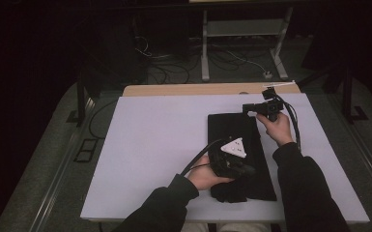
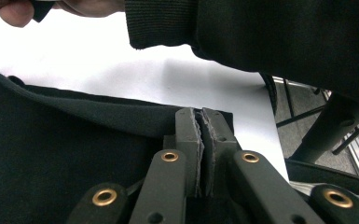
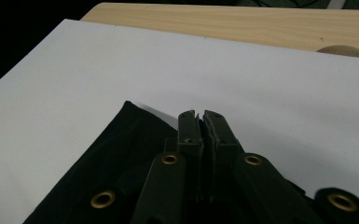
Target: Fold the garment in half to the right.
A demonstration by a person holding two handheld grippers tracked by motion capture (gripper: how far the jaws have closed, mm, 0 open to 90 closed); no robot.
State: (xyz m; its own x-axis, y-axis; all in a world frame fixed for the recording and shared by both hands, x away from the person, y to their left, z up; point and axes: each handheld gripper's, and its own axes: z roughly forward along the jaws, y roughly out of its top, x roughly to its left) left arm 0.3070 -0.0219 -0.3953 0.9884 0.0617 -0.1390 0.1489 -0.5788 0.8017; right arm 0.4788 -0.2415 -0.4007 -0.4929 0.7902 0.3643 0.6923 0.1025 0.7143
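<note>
A black cloth (image 1: 234, 137) lies as a long strip on the white table (image 1: 154, 145), right of centre. My left gripper (image 1: 250, 170) sits low over the cloth's near part, pointing right. In the left gripper view its jaws (image 2: 201, 114) are pressed together at a raised cloth edge (image 2: 98, 109), pinching the fabric. My right gripper (image 1: 246, 109) is at the cloth's far right corner, pointing left. In the right gripper view its jaws (image 3: 200, 116) are closed on the cloth (image 3: 116, 154) at that corner.
A bare wooden strip (image 1: 193, 89) runs along the table's far edge. Beyond it stand a white metal frame (image 1: 205, 48) and cables on the floor. White table surface stretches to the left of the cloth. A dark sleeve (image 2: 270, 37) crosses the top of the left gripper view.
</note>
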